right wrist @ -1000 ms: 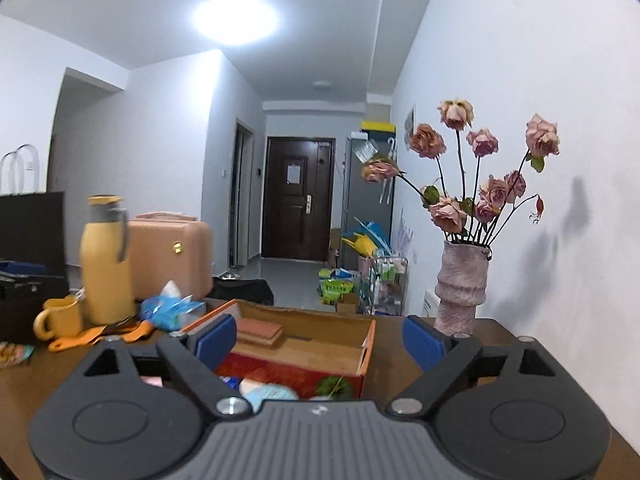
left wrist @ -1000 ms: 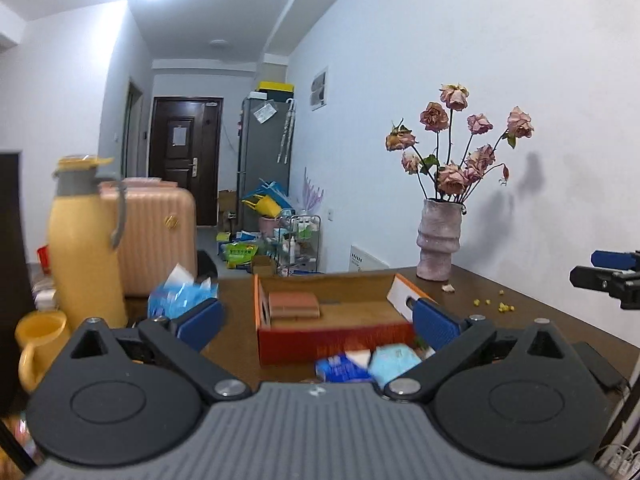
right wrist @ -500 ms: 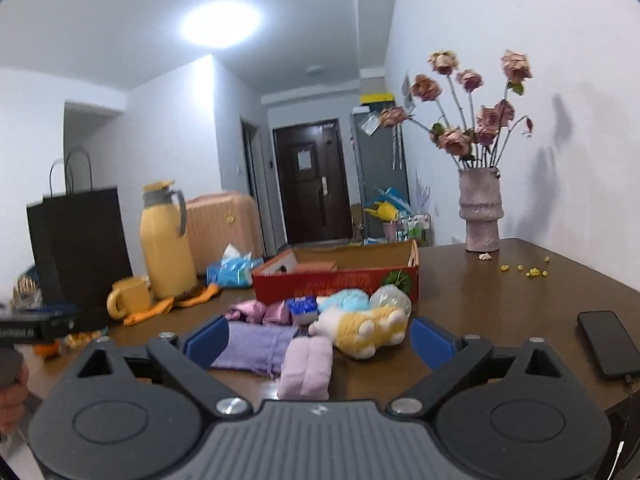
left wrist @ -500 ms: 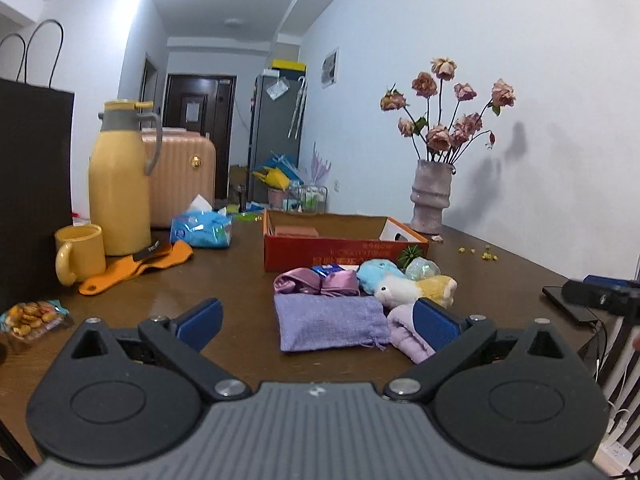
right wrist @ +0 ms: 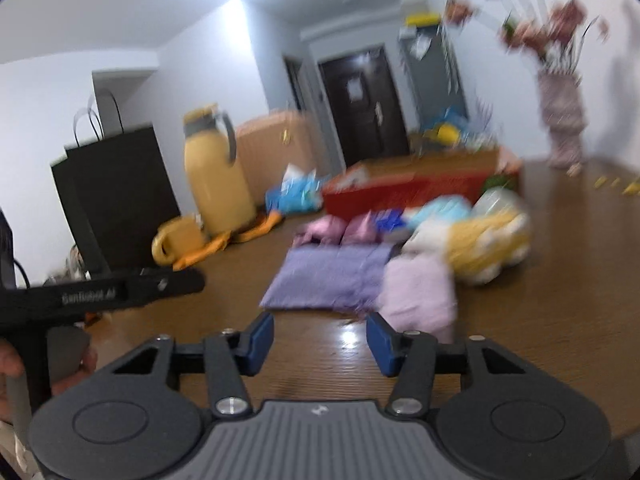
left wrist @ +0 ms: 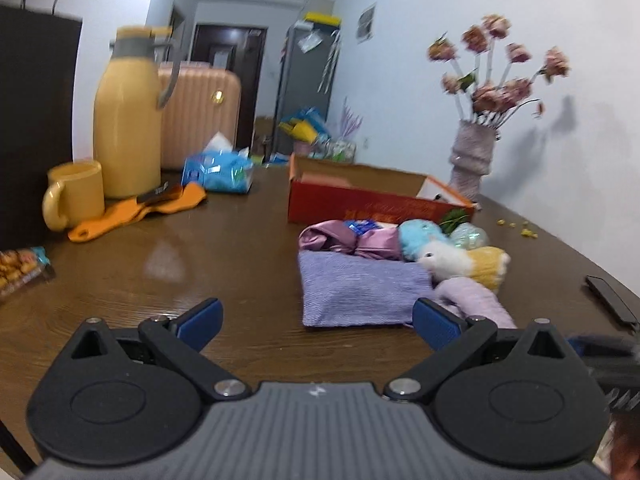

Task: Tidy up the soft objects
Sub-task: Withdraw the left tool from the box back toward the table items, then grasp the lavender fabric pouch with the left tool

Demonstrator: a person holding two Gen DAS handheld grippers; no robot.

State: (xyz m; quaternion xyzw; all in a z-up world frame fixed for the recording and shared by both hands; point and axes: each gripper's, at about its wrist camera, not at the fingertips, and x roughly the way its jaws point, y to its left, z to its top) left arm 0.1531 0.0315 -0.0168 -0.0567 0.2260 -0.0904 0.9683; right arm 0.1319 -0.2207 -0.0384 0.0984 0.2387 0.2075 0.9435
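Observation:
A pile of soft things lies on the brown table in front of a red cardboard box (left wrist: pixel 360 208) (right wrist: pixel 400 196). It holds a flat purple pouch (left wrist: pixel 360 292) (right wrist: pixel 328 276), a pink satin bundle (left wrist: pixel 348 240), a light blue plush (left wrist: pixel 420 236), a white-and-yellow plush (left wrist: pixel 468 262) (right wrist: pixel 484 244) and a lilac rolled cloth (left wrist: pixel 476 300) (right wrist: pixel 420 296). My left gripper (left wrist: pixel 316 320) is open wide, low over the table just short of the pouch. My right gripper (right wrist: pixel 320 344) has its jaws closing with nothing between them, just short of the pouch and the lilac roll.
A yellow thermos (left wrist: pixel 128 132), a yellow mug (left wrist: pixel 76 194), an orange cloth (left wrist: pixel 140 212) and a blue tissue pack (left wrist: pixel 218 172) stand at the left. A black paper bag (right wrist: pixel 116 196) is far left. A vase of dried roses (left wrist: pixel 474 156) and a phone (left wrist: pixel 608 296) are at the right.
Both grippers have sunk toward the table and tipped downward, so the soft pile now sits close before them. The right gripper's jaws have narrowed; the left jaws remain wide.

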